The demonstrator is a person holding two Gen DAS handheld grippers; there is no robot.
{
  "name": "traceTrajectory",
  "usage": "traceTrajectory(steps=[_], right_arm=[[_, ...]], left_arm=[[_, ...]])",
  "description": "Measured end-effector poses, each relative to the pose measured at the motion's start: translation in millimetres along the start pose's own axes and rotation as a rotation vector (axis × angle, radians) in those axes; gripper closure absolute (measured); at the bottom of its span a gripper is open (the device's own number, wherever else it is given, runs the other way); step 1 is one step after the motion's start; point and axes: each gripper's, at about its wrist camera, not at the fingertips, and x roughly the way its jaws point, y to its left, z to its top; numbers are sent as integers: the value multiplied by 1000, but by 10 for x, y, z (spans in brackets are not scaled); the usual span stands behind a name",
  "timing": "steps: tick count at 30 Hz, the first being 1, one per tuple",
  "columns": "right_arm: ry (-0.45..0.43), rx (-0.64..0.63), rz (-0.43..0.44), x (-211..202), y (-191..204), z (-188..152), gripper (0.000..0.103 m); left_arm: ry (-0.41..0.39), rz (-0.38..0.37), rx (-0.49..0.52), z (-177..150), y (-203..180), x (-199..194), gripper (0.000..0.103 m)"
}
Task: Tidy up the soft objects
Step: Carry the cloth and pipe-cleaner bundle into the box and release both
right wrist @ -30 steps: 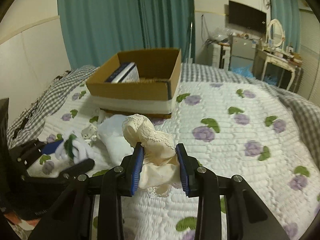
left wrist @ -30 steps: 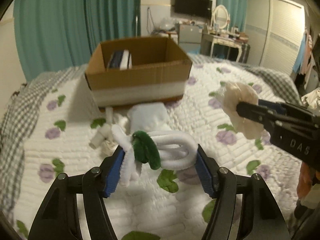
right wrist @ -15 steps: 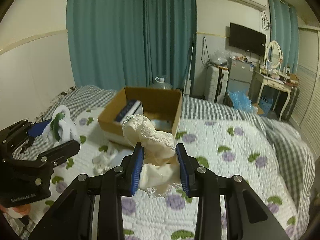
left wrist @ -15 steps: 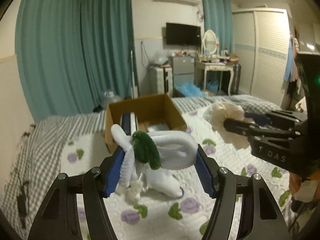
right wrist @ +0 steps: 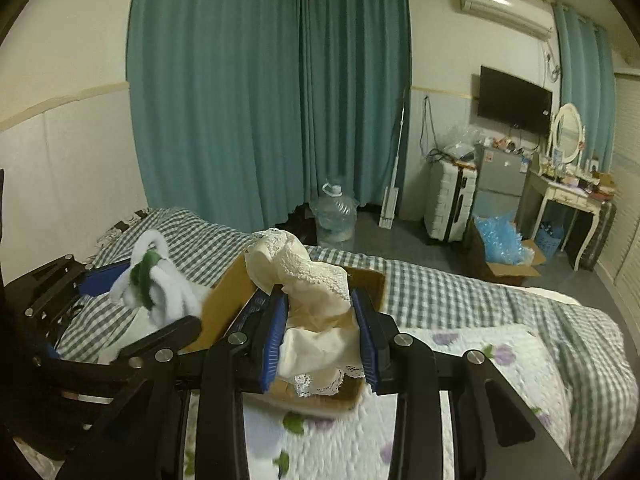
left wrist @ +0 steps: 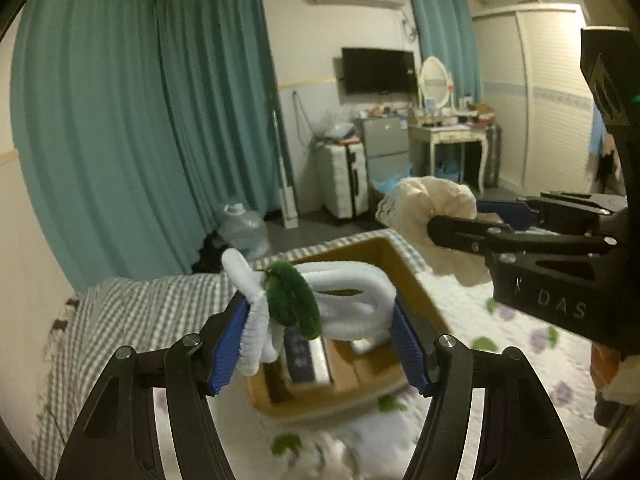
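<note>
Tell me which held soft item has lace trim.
The cream fabric bundle clamped in the right gripper. The left gripper holds a white fuzzy bundle with a green band, no lace.

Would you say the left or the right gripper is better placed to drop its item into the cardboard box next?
Probably left: the left gripper holds the white-and-green chenille bundle right above the open cardboard box. The right gripper with its cream lace garment looks nearly as close.

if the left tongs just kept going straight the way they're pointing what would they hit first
Probably the cardboard box. The left tongs, shut on the white and green chenille bundle, point over its open top, so its far wall or contents look first in line. Depth is unclear.
</note>
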Motion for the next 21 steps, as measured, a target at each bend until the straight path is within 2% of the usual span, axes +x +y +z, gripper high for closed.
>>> traceTrajectory(steps=[4,6,9,12,13,15,16,21], right_arm=[[56,47,30,562,-83,74,70],[100,86,36,889,-163,63,70],[144,140,50,1216,-287,4,70],[169,167,54,1442,-397,-49,70],[166,171,57,1480,-426,-62,68],[153,177,52,1484,-457,-63,46],[149,179,45,1479,-481,-56,29],[90,203,24,1221,-594,20,25]], left_arm=[[40,-7,-2,-7,41,469,38],[72,-45,-5,-55,37,745,38],[96,-60,14,-91,-22,969,37],[105,-98,16,-129,-70,1080,33],[104,-101,11,-127,-66,1086,29],[97,-82,-4,-117,-51,1081,24],[95,-75,-8,-87,-34,1095,24],[90,-65,2,38,-45,891,24]])
